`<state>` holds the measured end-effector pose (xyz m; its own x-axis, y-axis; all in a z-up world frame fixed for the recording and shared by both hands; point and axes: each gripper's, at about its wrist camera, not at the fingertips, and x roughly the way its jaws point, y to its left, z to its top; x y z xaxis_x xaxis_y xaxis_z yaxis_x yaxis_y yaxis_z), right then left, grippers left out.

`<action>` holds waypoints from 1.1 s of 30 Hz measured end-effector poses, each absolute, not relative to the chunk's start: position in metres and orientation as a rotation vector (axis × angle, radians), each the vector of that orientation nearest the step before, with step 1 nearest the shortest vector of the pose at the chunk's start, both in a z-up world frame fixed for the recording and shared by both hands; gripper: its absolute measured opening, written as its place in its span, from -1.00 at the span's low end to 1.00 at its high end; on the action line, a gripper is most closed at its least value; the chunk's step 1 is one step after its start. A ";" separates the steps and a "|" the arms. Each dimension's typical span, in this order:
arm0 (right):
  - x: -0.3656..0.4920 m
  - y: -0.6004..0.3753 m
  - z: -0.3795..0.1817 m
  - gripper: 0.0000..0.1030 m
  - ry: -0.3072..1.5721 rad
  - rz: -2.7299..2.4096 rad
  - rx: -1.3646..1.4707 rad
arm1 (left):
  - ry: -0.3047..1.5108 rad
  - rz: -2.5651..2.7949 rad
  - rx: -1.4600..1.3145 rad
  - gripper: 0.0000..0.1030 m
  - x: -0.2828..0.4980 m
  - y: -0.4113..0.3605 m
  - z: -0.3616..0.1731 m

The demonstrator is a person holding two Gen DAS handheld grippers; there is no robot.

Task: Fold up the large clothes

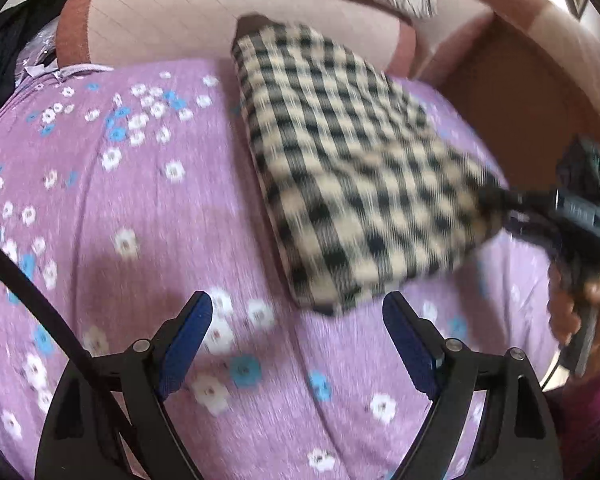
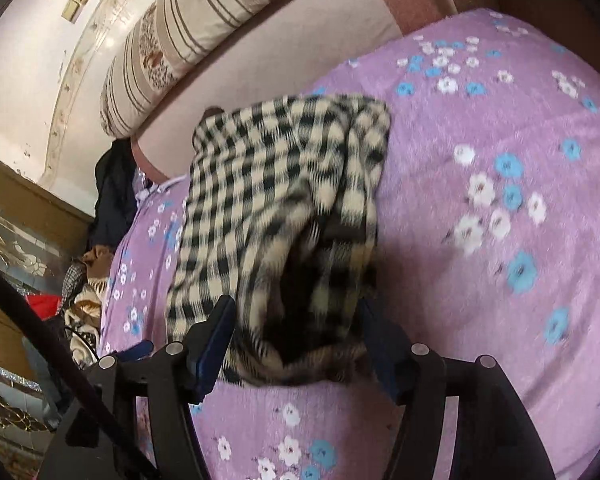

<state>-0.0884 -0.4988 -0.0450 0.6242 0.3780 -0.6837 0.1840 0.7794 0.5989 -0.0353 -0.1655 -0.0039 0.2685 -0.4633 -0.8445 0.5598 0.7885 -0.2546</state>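
Two grippers over a purple flowered bedspread (image 1: 148, 216). Left gripper (image 1: 298, 320) wide open, nothing between the blue pads, hanging just near of the folded checked garment (image 1: 352, 168). Right gripper (image 2: 296, 344) parted, straddling the garment's bunched near edge; pads apparently not pressing on the cloth. Garment lying flat mid-bed, far end toward the pink headboard (image 1: 188, 20) and striped pillow (image 2: 188, 36).

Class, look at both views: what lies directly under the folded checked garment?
The checked garment rests on the purple flowered bedsheet, which shows all around it. Whatever sits beneath the sheet, or between the garment's folded layers, is covered.
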 end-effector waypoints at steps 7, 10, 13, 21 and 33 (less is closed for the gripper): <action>-0.084 -0.476 -0.055 -0.67 0.944 0.127 0.588 | 1.110 -0.469 0.056 0.67 -0.019 -0.173 -0.038; -0.091 -0.478 -0.046 -0.79 0.920 0.135 0.562 | 1.124 -0.453 -0.032 0.66 -0.010 -0.161 -0.043; -0.093 -0.479 -0.043 -0.86 0.918 0.105 0.509 | 1.081 -0.445 0.044 0.62 -0.021 -0.164 -0.046; -0.094 -0.495 -0.067 -0.89 0.983 0.058 0.540 | 1.126 -0.469 0.004 0.57 -0.022 -0.156 -0.048; -0.061 -0.544 -0.045 0.55 0.799 0.033 0.760 | 1.065 -0.578 -0.232 0.81 0.012 -0.146 0.001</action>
<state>-0.0607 -0.5441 -0.0455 0.7114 0.3011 -0.6350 0.2473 0.7386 0.6272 0.0124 -0.1465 0.0010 0.3542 -0.5511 -0.7555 0.3337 0.8292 -0.4484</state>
